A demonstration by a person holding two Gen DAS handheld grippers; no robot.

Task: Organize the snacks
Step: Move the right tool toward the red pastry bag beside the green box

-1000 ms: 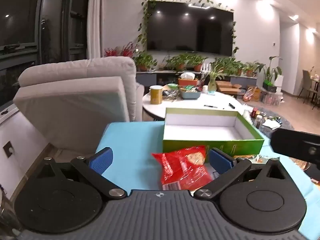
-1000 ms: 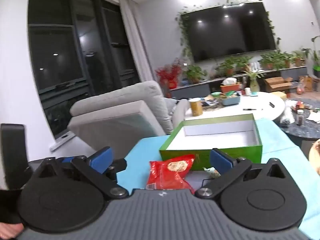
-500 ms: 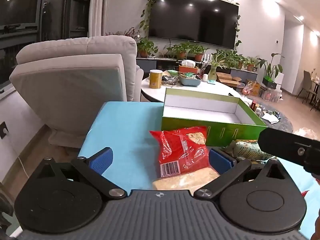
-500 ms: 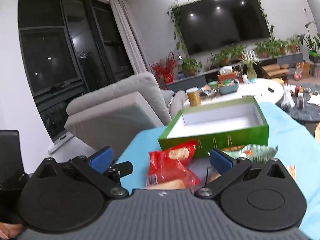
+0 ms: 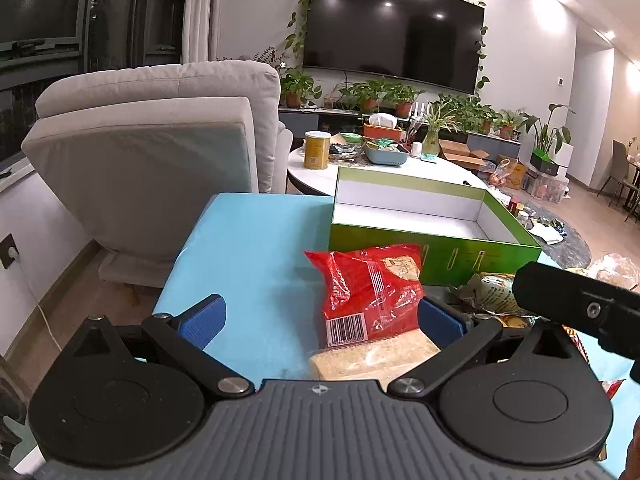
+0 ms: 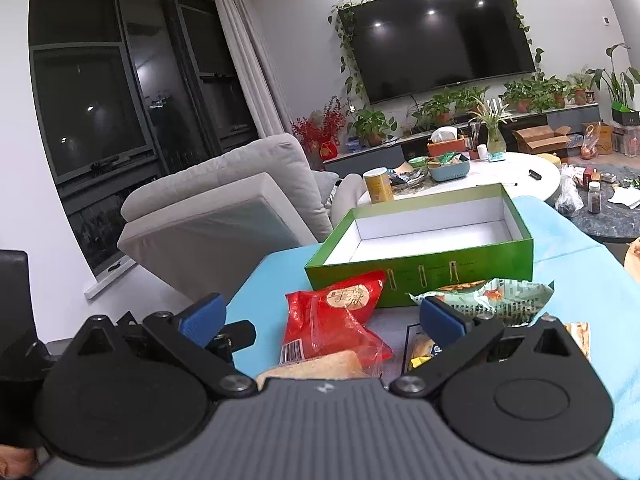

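Observation:
An empty green box (image 5: 428, 216) (image 6: 424, 236) with a white inside stands on the turquoise table (image 5: 248, 248). In front of it lies a red snack bag (image 5: 370, 288) (image 6: 332, 316) with a pale wafer pack (image 5: 372, 360) (image 6: 312, 368) at its near end. A green snack bag (image 6: 492, 296) (image 5: 492, 288) lies to the right. My left gripper (image 5: 320, 322) hovers open above the table, its right pad beside the red bag without pressing. My right gripper (image 6: 322, 318) is open too, and the red bag shows between its pads, untouched.
A grey armchair (image 5: 160, 152) stands left of the table. Behind the box is a round white table (image 5: 400, 168) with a yellow can (image 5: 317, 150) and a blue basket. The right gripper's black body (image 5: 580, 304) juts in at the right of the left wrist view.
Both grippers have sunk toward the table and tipped down, so the snacks now show more fully. The wafer pack and the green bag have come into view. Jaws stayed wide.

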